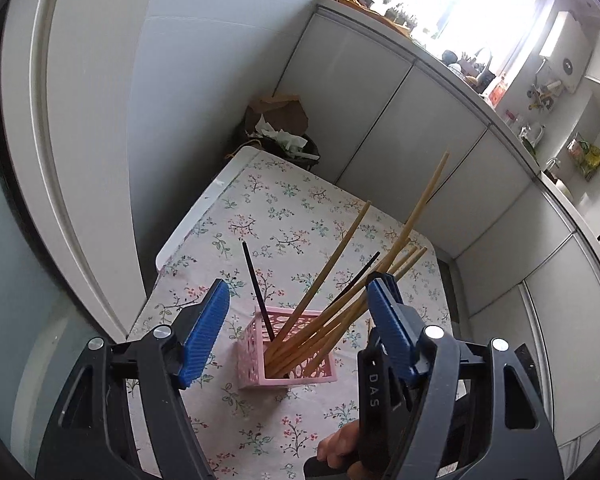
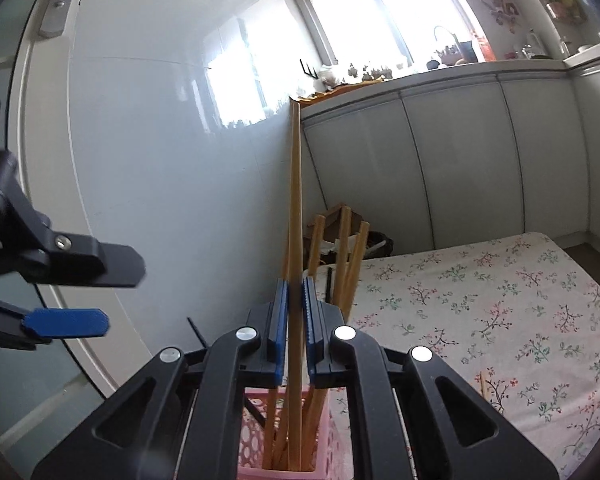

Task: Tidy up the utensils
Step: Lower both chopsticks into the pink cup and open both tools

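Observation:
A pink lattice basket [image 1: 252,344] stands on the floral tablecloth [image 1: 284,208] and holds several wooden chopsticks [image 1: 332,264] and two black ones [image 1: 256,280]. My left gripper [image 1: 298,286] hangs open above and around the basket with nothing pressed between its blue pads. In the right wrist view my right gripper [image 2: 295,284] is shut on one long wooden chopstick [image 2: 295,200]. That chopstick stands upright with its lower end inside the basket [image 2: 252,440]. The left gripper [image 2: 122,296] shows open at the left of that view.
One loose wooden chopstick [image 2: 482,386] lies on the cloth to the right of the basket. A bin with brown paper [image 1: 278,120] sits past the table's far corner. Grey cabinets [image 1: 380,120] run along the right, a white door [image 1: 60,160] along the left. A hand [image 1: 338,450] shows below.

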Tool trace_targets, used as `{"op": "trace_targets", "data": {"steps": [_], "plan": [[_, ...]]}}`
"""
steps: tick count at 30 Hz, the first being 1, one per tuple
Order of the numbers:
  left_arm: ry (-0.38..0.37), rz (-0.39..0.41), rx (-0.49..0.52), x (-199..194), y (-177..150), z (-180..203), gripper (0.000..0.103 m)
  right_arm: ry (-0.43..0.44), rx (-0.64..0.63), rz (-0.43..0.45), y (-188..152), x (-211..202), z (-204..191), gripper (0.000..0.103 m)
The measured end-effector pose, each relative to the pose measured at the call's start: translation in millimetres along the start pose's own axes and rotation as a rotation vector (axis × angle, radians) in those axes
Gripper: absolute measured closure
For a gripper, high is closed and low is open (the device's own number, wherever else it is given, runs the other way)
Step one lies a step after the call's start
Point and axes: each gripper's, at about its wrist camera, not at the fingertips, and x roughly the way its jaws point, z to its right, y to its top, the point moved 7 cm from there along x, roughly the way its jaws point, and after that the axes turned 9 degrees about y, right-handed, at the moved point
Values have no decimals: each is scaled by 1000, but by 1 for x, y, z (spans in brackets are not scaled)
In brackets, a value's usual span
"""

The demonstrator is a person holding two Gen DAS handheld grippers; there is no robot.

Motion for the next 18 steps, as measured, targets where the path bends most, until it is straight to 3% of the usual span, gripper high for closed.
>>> {"op": "trace_targets", "data": {"steps": [18], "plan": [[13,6,4,0,1,-4,35,37,-4,-62,-12,-23,-3,95]]}}
